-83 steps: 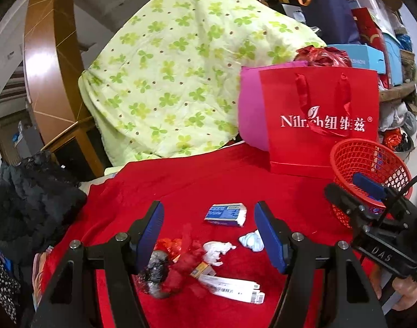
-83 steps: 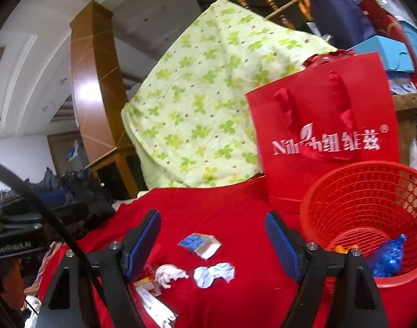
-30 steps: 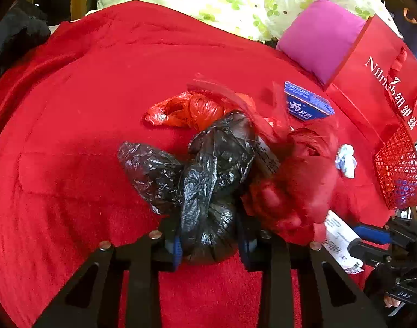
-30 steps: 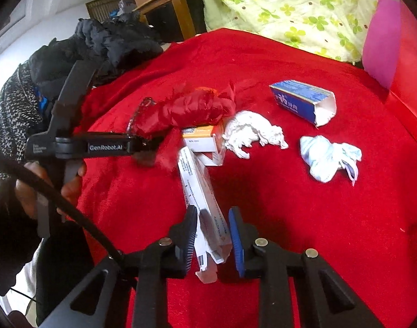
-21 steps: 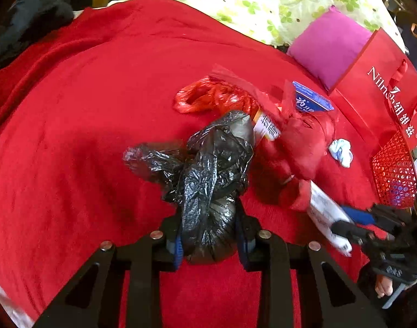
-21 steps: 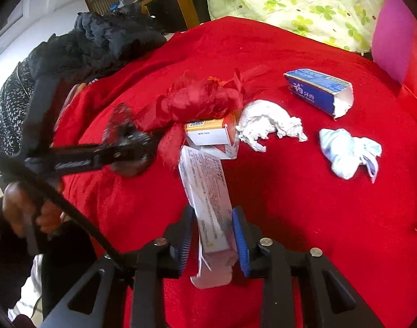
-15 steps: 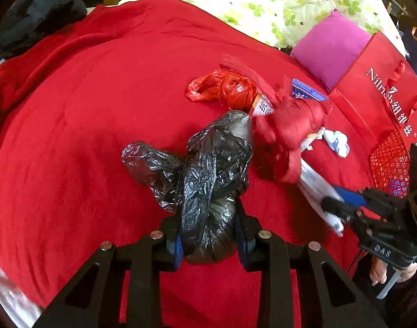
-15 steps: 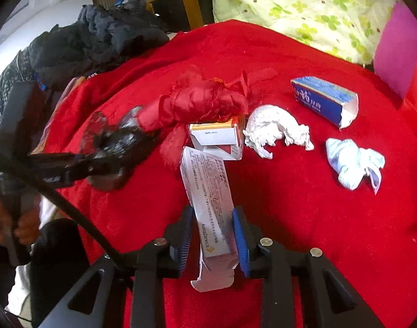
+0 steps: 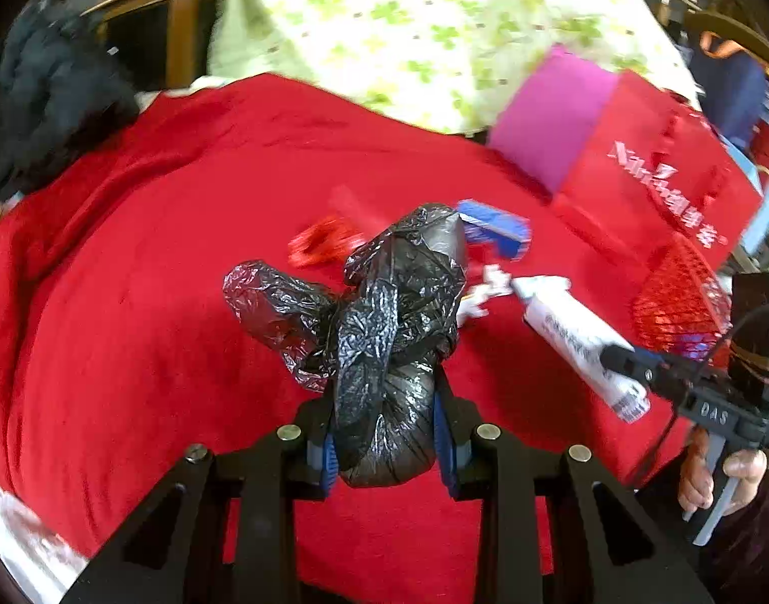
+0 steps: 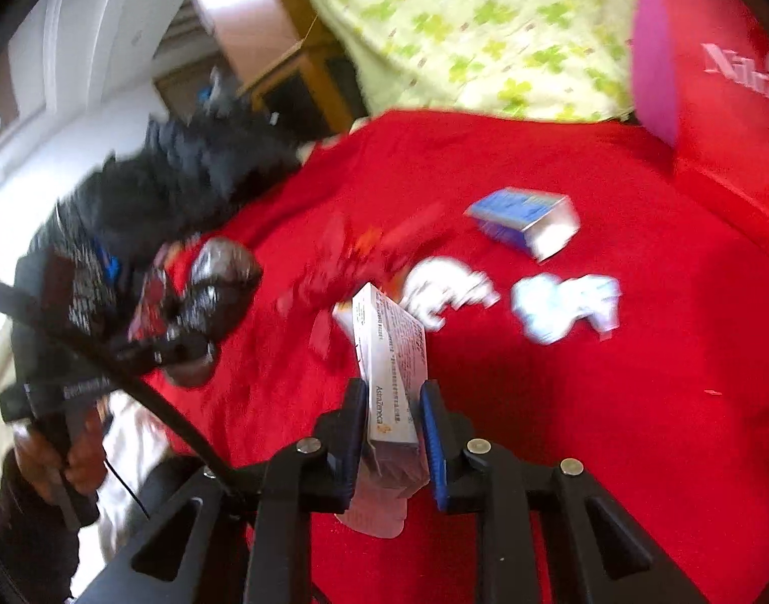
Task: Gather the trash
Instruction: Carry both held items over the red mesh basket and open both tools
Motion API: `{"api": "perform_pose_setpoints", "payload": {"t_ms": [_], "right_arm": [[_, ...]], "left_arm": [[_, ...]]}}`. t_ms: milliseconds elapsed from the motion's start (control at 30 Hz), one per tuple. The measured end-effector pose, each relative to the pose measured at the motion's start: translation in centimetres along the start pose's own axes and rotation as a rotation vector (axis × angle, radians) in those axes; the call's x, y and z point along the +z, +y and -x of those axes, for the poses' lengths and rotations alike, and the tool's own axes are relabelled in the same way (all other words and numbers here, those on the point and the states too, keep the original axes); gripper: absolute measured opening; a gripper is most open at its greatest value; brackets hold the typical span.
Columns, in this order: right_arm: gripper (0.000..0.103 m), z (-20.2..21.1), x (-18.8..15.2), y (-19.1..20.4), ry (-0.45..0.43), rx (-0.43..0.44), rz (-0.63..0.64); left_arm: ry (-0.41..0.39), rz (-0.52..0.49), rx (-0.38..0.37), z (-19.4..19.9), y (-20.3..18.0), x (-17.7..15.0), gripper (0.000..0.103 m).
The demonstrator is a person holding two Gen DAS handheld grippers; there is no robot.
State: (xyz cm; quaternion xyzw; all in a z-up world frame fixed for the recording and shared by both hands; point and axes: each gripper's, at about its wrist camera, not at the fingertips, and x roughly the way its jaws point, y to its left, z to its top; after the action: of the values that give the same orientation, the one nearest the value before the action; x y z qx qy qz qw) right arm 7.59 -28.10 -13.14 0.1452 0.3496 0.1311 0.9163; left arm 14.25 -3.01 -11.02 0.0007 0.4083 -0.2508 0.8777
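My left gripper (image 9: 387, 445) is shut on a crumpled black plastic bag (image 9: 379, 312) and holds it above the red cloth (image 9: 132, 277). My right gripper (image 10: 392, 433) is shut on a long white medicine carton (image 10: 392, 357), lifted off the cloth; the carton also shows in the left wrist view (image 9: 575, 337). On the cloth lie a blue box (image 10: 525, 219), a white tissue wad (image 10: 444, 292), a pale blue wad (image 10: 565, 304) and red plastic scraps (image 9: 324, 246). The red mesh basket (image 9: 681, 302) stands at the right.
A red paper gift bag (image 9: 656, 186) with a pink side stands behind the basket. A green floral blanket (image 9: 409, 25) is draped at the back. A black jacket (image 9: 42, 95) lies at the left edge of the cloth.
Both grippers have risen from the cloth with their loads. The black bag has pulled free of the red plastic, and the white carton has lifted and tilted up.
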Motion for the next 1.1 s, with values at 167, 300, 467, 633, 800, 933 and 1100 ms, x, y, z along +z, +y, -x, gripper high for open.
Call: {"api": "perform_pose_setpoints", "payload": {"t_ms": [167, 300, 467, 633, 800, 933, 1100], "right_arm": [[0.023, 5.0, 0.7, -2.0, -0.16, -0.013, -0.077], [0.023, 8.6, 1.2, -3.1, -0.3, -0.043, -0.113], [0.023, 13.2, 1.0, -4.8, -0.454, -0.064, -0.178], [0.023, 16.2, 0.4, -6.7, -0.542, -0.084, -0.24], [0.023, 19.0, -0.5, -9.3, -0.624, -0.123, -0.305], [0.023, 21.0, -1.4, -11.6, -0.673, -0.158, -0.362], [0.023, 22.8, -2.2, -14.3, -0.725, -0.217, -0.43]], "left_arm": [[-0.015, -0.071, -0.058, 0.0, -4.6, 1.7, 0.033], [-0.03, -0.125, -0.091, 0.2, -8.0, 3.0, 0.033], [-0.056, -0.205, -0.126, 0.2, -12.6, 4.5, 0.033], [-0.073, -0.277, -0.166, 0.0, -17.2, 5.5, 0.033], [-0.08, -0.338, -0.22, -0.4, -21.5, 6.5, 0.033], [-0.076, -0.389, -0.266, -1.0, -25.4, 6.8, 0.033], [-0.062, -0.436, -0.305, -2.2, -29.8, 7.2, 0.033]]}}
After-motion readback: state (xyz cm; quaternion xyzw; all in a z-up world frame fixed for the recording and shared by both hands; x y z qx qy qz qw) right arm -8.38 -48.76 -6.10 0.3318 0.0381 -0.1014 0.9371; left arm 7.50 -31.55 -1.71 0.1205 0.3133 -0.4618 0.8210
